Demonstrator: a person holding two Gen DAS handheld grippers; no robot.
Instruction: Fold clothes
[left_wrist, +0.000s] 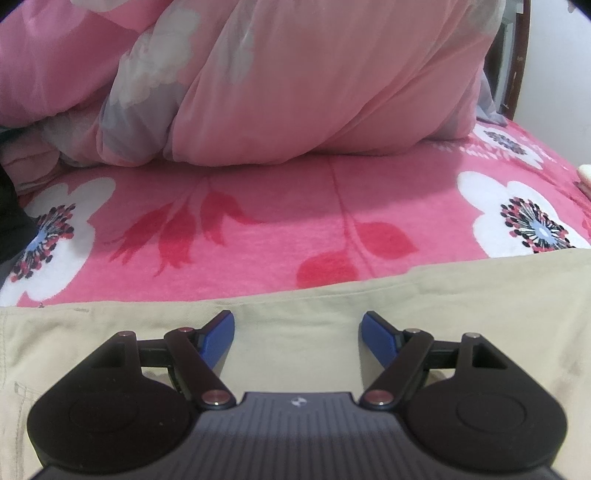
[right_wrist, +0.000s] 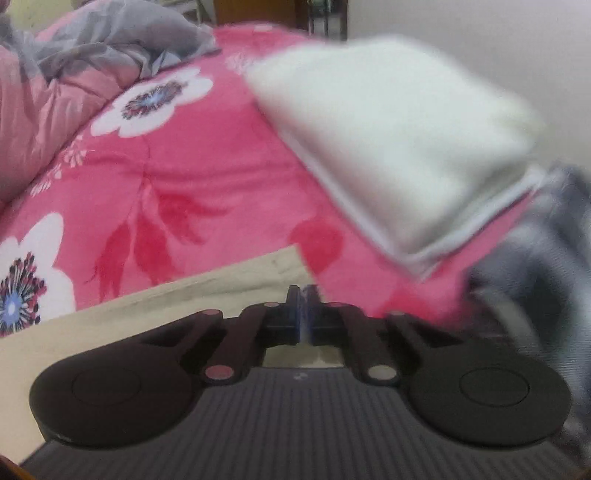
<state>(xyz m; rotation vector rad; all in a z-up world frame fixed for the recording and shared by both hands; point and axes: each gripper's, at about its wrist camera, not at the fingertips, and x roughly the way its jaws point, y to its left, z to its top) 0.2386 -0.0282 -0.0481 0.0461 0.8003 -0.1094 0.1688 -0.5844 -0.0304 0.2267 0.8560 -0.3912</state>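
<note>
A beige garment (left_wrist: 480, 295) lies flat on the pink flowered bed cover (left_wrist: 258, 229), its far edge running across the left wrist view. My left gripper (left_wrist: 297, 325) hovers just above it, open, with its blue pads (left_wrist: 218, 339) wide apart and nothing between them. In the right wrist view the beige garment (right_wrist: 166, 314) ends in a corner, and its right edge runs into my right gripper (right_wrist: 303, 295). That gripper is shut, with a thin pale strip of the cloth pinched between its fingers. The view is blurred by motion.
A bulky pink and grey duvet (left_wrist: 295, 74) is heaped at the back of the bed. A folded white cloth (right_wrist: 399, 140) lies on the bed cover (right_wrist: 221, 166) at the right. A dark grey blurred item (right_wrist: 535, 266) sits at the right edge, and dark fabric (left_wrist: 7, 221) at the left edge.
</note>
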